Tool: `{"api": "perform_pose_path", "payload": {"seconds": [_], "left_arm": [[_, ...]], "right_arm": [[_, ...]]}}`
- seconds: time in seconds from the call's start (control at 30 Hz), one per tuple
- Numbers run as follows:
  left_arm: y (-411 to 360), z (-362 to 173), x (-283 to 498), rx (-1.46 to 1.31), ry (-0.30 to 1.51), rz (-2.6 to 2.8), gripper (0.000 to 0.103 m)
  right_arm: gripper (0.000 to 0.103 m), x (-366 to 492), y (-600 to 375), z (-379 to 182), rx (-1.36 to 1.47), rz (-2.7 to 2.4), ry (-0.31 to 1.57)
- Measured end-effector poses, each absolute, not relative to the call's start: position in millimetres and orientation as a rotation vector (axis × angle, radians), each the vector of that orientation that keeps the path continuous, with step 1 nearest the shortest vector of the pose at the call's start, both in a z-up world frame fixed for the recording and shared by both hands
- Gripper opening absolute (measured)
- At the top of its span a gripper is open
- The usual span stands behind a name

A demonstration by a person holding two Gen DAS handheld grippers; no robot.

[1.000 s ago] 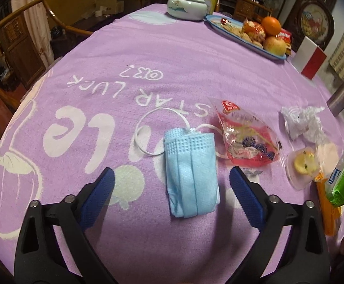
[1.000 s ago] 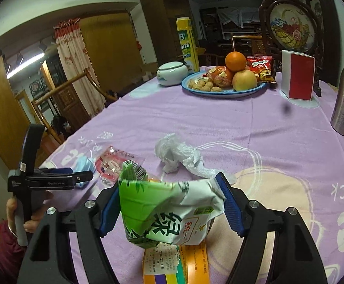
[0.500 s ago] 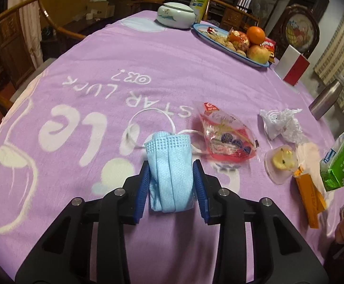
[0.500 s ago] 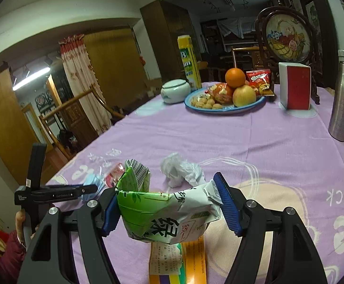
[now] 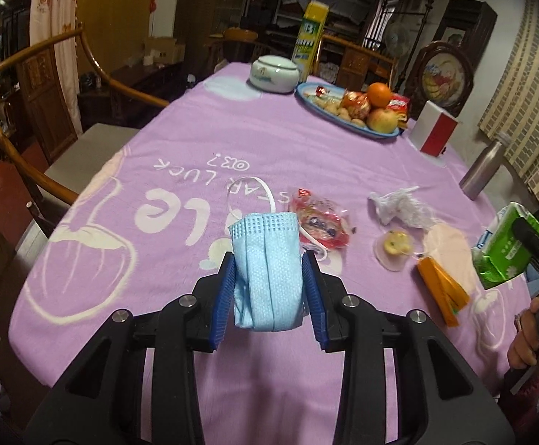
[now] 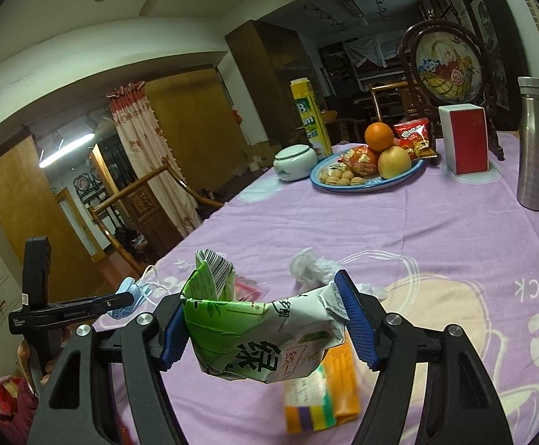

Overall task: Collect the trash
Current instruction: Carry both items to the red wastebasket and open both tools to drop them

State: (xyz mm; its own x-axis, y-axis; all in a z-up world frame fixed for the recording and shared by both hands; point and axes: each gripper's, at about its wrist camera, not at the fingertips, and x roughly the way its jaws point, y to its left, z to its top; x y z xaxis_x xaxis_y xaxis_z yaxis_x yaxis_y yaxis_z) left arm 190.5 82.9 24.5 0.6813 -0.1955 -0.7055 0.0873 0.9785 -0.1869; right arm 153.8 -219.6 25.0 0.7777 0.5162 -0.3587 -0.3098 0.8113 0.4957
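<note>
My left gripper is shut on a folded blue face mask and holds it above the purple tablecloth, ear loops dangling. My right gripper is shut on a crushed green and white drink carton, held above the table; it also shows in the left wrist view. On the cloth lie a red snack wrapper, a crumpled white tissue, a clear cup lid with food scrap and an orange packet. The left gripper with the mask shows in the right wrist view.
A blue fruit plate, a white lidded bowl, a yellow carton, a red and white box and a steel bottle stand at the far end. Wooden chairs line the left edge.
My left gripper closed on the blue mask and lifted it off the cloth. My right gripper rose a little with the green carton.
</note>
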Motion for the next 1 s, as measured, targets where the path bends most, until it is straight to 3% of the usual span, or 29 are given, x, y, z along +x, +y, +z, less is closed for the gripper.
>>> {"api": "perform_pose_path", "payload": {"seconds": [0.57, 1.0], "left_arm": [[147.4, 54.6, 90.3, -0.168, 0.692, -0.042, 0.037], [251.4, 12.7, 9.4, -0.172, 0.803, 0.190, 0.038]], "right_arm": [[0.070, 95.2, -183.8, 64.8, 0.412, 0.557, 0.454], [0.070, 79.3, -84.9, 78.1, 0.347, 0.740, 0.526]]}}
